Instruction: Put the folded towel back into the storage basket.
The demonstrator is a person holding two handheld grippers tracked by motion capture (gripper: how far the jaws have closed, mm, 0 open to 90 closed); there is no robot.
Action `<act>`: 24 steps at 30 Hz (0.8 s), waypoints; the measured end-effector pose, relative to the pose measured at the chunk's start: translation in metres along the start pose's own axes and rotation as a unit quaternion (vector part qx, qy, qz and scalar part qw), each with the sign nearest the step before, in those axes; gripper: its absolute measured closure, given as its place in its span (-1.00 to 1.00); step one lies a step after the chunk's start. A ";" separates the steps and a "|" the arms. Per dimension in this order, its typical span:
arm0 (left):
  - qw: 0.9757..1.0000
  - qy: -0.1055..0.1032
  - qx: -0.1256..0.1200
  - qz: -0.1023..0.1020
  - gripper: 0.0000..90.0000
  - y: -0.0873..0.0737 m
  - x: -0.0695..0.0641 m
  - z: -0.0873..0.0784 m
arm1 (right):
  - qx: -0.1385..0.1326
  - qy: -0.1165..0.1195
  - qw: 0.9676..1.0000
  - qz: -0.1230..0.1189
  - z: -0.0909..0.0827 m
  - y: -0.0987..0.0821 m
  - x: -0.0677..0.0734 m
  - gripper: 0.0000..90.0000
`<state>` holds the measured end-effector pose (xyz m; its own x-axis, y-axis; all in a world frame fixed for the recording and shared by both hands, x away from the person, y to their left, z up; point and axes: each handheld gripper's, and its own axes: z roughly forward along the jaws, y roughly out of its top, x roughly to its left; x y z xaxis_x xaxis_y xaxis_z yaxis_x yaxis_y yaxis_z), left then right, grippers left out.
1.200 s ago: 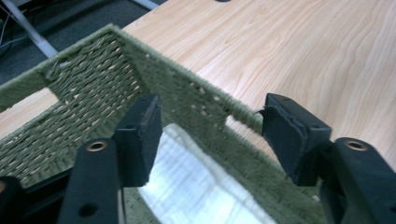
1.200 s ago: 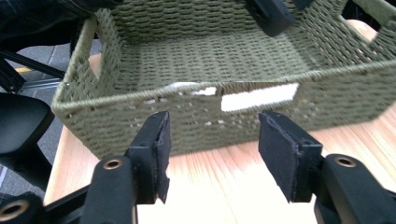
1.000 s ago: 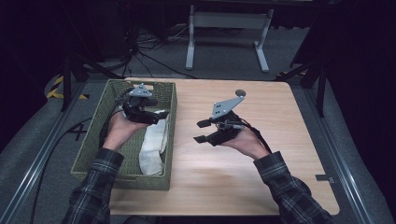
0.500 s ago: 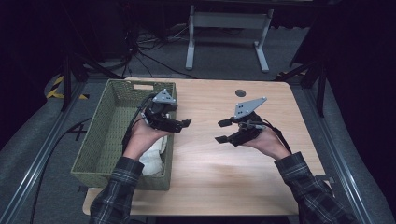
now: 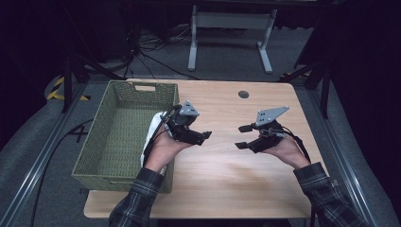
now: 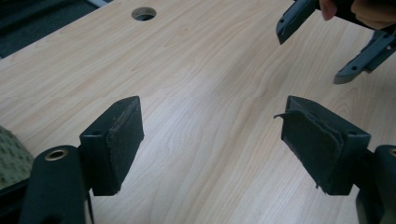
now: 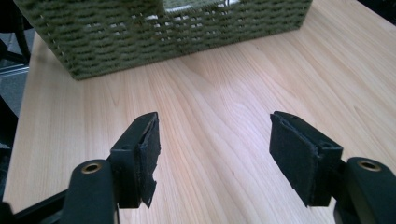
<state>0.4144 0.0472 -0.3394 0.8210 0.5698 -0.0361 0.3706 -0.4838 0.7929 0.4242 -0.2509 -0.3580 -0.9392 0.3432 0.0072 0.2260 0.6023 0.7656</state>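
A pale wooden table stands on grey carpet in a dark room.

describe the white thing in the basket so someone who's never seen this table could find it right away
Start at the wooden table and find the green woven basket on its left side. Along the basket's right inner wall lies a pale white cloth, partly hidden behind the person's left hand. It is the one light, soft thing against the dark green weave.

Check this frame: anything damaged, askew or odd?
Pad wear: the left gripper has a pad whose top edge is frayed and curling off, and one right gripper pad looks chipped along its edge. The basket sits square, white cloth inside it.
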 end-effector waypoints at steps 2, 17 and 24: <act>1.000 -0.010 0.004 0.000 -0.52 0.000 -0.008 0.004 | 0.000 -0.004 1.000 0.002 -0.001 -0.007 0.000 -0.25; 0.999 -0.022 0.026 0.016 -0.52 -0.024 -0.061 0.052 | 0.022 -0.035 0.999 0.027 -0.004 -0.056 0.008 -0.36; 0.998 -0.028 0.051 0.021 -0.52 -0.044 -0.075 0.071 | 0.039 -0.050 0.997 0.040 -0.006 -0.082 0.011 -0.38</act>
<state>0.3672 -0.0213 -0.4149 0.8588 0.5106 -0.0407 0.3755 -0.5735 0.7281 0.3940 -0.3014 -0.4167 -0.8879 0.4600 -0.0014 0.3216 0.6230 0.7131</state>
